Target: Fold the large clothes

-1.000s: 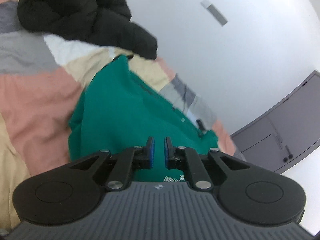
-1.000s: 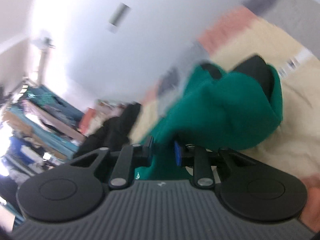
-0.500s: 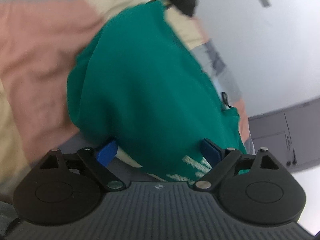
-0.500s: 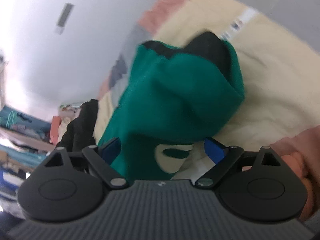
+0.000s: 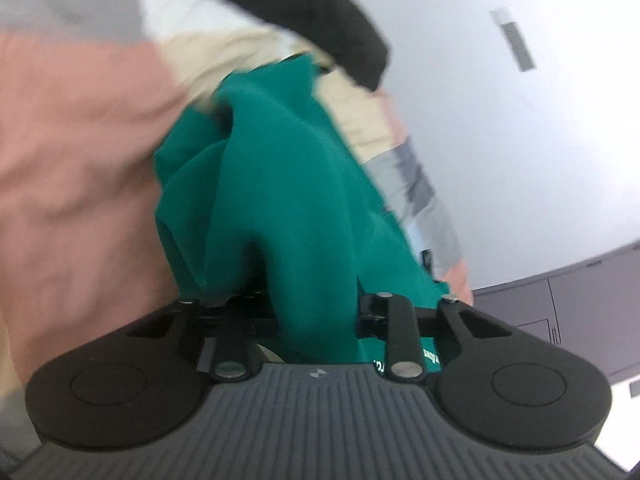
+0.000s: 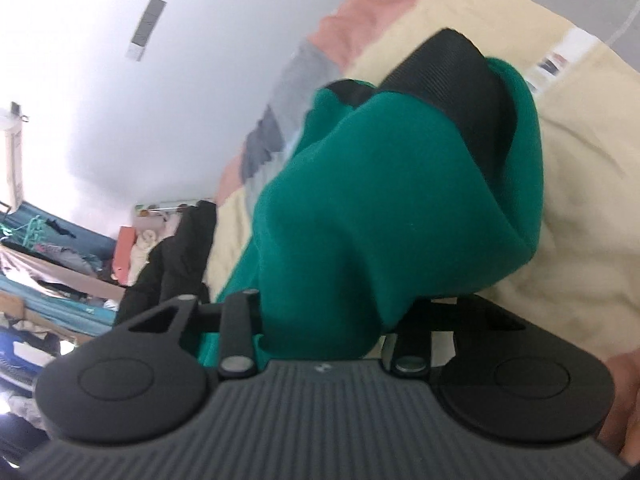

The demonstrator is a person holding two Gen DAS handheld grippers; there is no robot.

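1. left claw (image 5: 316,312): closed down on a thick fold of the green sweatshirt (image 5: 280,184); cloth fills the gap between its fingers.
2. right claw (image 6: 320,320): likewise clamped on a bunched part of the green sweatshirt (image 6: 380,208), near the black ribbed band (image 6: 460,76); fingertips hidden by cloth.
3. location: the sweatshirt lies partly on the patchwork bed cover (image 5: 80,152), near end raised in both claws. a black jacket (image 5: 312,8) rests on the bed just past its far end.
4. orientation: long axis runs away from the left claw toward the jacket; the far end appears to trail on the bed.
5. judgement, step in hand: carrying a gripped edge over for a fold. advise both claws travel level and together, keeping the cloth taut, so the edge lands square without dragging in the jacket.
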